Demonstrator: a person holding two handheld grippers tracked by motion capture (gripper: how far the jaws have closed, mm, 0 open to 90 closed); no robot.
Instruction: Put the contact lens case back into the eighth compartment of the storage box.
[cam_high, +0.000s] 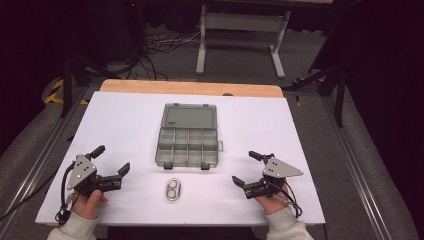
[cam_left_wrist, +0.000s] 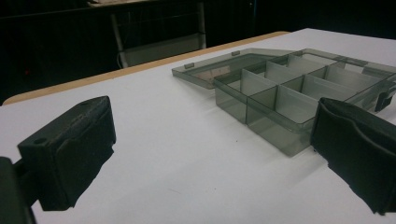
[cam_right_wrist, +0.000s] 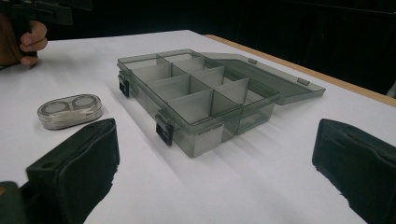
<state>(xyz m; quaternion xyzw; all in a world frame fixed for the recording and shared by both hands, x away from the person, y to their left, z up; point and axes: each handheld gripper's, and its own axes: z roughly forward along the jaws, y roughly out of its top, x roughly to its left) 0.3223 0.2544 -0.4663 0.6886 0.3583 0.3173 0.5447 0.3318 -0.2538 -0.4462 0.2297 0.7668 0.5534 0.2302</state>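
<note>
You are holding your left claw (cam_high: 112, 159) low over the white surface (cam_high: 120, 120), its two black jaws spread wide apart and gripping nothing. Your left hand (cam_high: 90, 202) is wrapping its handle from below, the grey three-cornered plate sitting on top. Your right claw (cam_high: 246, 167) is mirroring it on the other side, jaws likewise spread wide and empty, with your right hand (cam_high: 270, 202) behind it.

The smoky grey translucent plastic compartment box (cam_high: 187, 146) is lying between the two claws and somewhat ahead of them, apart from both. Its flat lid (cam_high: 190, 116) is lying open on the surface, on the side of the box away from you. In the left gripper view the box (cam_left_wrist: 299, 100) is sitting ahead of the claw and toward its right jaw; in the right gripper view the box (cam_right_wrist: 196, 98) is sitting ahead, between the jaws' lines and a little toward the left one, its two dark latches facing the claw.

A small oval clear plastic case with two round wells (cam_high: 174, 189) is resting just on your side of the box, between the claws. In the right gripper view this case (cam_right_wrist: 70, 110) is lying just beyond the left jaw, not touching it.
</note>
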